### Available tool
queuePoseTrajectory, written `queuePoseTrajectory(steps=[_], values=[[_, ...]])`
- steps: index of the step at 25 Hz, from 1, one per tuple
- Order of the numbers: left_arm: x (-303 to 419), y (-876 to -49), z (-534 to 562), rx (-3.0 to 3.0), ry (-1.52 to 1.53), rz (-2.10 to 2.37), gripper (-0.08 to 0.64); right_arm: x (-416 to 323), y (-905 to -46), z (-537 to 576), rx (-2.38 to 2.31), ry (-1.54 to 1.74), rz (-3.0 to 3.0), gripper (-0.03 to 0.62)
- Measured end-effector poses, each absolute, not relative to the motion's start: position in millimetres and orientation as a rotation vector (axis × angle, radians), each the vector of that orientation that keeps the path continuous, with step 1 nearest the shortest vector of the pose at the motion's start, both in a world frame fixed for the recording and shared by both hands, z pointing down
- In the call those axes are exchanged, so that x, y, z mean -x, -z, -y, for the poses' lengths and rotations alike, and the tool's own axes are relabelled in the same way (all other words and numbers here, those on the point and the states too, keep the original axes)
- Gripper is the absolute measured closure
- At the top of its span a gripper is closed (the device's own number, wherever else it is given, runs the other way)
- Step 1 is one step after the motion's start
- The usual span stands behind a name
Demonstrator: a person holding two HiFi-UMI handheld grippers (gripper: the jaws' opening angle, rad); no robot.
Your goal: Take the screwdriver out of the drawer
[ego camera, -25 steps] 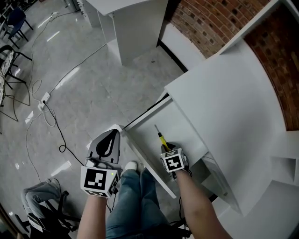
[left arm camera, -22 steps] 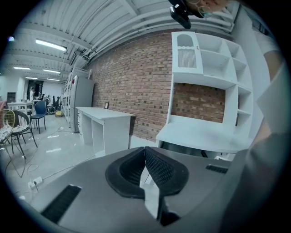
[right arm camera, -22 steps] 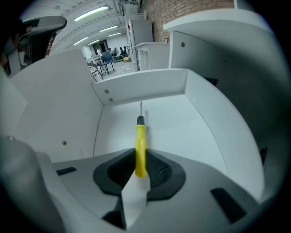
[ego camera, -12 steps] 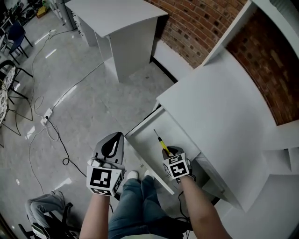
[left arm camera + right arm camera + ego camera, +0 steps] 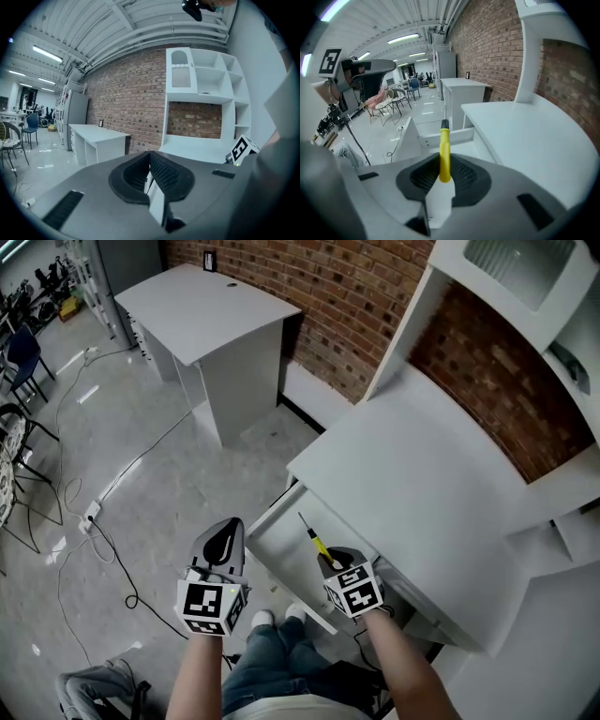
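The white desk [image 5: 422, 488] is seen behind and above the open drawer [image 5: 279, 538]. The left tongs [image 5: 223, 538] are held left of the drawer, pressed together on nothing. The right tongs [image 5: 332, 564] are clamped on the yellow-handled screwdriver [image 5: 317, 543], which is held over the drawer.

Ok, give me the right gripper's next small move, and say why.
Probably carry the right gripper sideways to the white desktop and set the screwdriver down: its jaws are shut on the yellow handle, over the open drawer, and the desktop lies right beside it.
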State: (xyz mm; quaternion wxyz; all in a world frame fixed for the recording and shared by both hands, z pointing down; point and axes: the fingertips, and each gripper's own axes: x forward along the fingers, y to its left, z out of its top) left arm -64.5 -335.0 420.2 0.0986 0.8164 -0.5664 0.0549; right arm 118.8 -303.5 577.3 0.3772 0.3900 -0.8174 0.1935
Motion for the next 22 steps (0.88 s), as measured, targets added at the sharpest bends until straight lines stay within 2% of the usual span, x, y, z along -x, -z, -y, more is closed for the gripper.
queuePoseTrajectory(steps=[12,22], values=[[19.1,-405.4,342.3,-2.490,-0.202,1.633,0.546,-194.7,-525.2,347.8,-1.223,-0.505,2.153,0.516],[1.8,-415.5,358.3,-2.493,-0.255,1.619,0.546,-253.3,-532.7,403.3,-1.339,-0.544,2.069,0.515]])
